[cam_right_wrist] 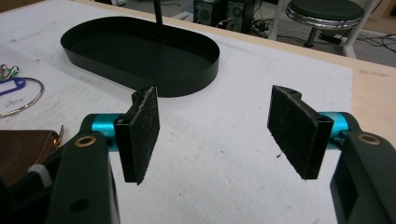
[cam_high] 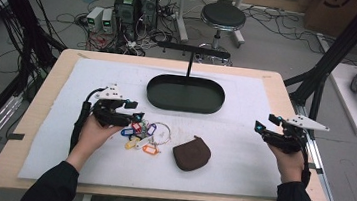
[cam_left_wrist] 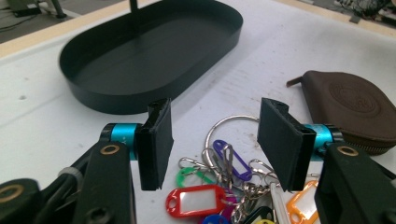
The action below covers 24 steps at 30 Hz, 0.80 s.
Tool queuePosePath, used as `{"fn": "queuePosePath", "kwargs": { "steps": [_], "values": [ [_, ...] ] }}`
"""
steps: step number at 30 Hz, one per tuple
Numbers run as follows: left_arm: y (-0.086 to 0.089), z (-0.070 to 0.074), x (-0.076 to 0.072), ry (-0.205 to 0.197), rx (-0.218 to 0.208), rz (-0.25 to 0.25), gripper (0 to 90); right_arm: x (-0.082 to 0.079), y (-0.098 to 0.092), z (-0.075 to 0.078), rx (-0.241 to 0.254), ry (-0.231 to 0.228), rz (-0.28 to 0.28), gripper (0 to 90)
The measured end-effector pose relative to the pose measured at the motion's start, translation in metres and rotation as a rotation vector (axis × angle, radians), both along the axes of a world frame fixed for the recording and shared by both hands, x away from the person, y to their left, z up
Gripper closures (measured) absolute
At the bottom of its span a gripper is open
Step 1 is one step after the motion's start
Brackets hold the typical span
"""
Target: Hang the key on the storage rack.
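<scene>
Two grippers over the white mat (cam_high: 241, 152), one per hand.

High view: left gripper (cam_high: 134, 117) sits at the left edge of the bunch of key tags (cam_high: 138, 135), tips over the nearest tags. Tags are mixed colours (red, blue, purple, orange, white) strung on a metal key ring (cam_high: 159, 132), roughly mid-mat, in front of the black oval tray (cam_high: 185, 93). Brown zip pouch (cam_high: 191, 153) lies just right of the bunch, apart from it. Right gripper (cam_high: 259, 126) hovers near the mat's right edge, well apart from pouch and tags, nothing by its tips. A thin black post rises from the tray's middle. Wooden table (cam_high: 41, 96) under the mat.

Left gripper view: jaws apart, nothing pinched. Key tags (cam_left_wrist: 219, 186) lie below and between the pads; the red tag (cam_left_wrist: 196, 199) is lowest centre, green and purple ones behind it, orange at right. Key ring (cam_left_wrist: 231, 128) loops up between the two pads. No pad contact visible. Pouch (cam_left_wrist: 350, 109) at upper right, tray (cam_left_wrist: 154, 51) beyond, empty inside.

Right gripper view: jaws wide apart over bare mat (cam_right_wrist: 219, 154), nothing between the pads. Tray (cam_right_wrist: 140, 51) ahead on the left, key ring (cam_right_wrist: 25, 100) and a purple tag at the left edge, corner of the pouch (cam_right_wrist: 23, 154) at lower left beside the jaw arm.
</scene>
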<state>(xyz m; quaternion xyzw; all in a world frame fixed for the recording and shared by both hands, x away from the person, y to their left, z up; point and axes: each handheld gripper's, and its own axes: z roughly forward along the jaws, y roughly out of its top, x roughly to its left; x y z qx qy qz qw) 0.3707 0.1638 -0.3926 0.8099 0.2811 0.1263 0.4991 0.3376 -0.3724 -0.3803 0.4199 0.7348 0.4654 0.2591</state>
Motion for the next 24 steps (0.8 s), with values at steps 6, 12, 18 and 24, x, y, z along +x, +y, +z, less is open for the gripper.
{"fn": "queuePosePath", "kwargs": {
  "steps": [6,12,18,24],
  "values": [
    [-0.015,-0.003,0.007,0.0,0.012,-0.032,50.9,-0.001,0.001,-0.001,-0.004,0.001,0.005,35.1],
    [-0.032,-0.009,0.019,0.017,0.038,-0.068,57.8,-0.002,0.001,-0.002,-0.007,0.006,0.007,35.1],
    [-0.043,-0.019,0.03,0.046,0.097,-0.086,63.8,-0.005,-0.001,-0.003,-0.008,0.007,0.005,35.1],
    [-0.051,-0.029,0.037,0.042,0.131,-0.09,68.2,-0.006,-0.002,-0.003,-0.008,0.005,0.004,35.2]
  ]
}}
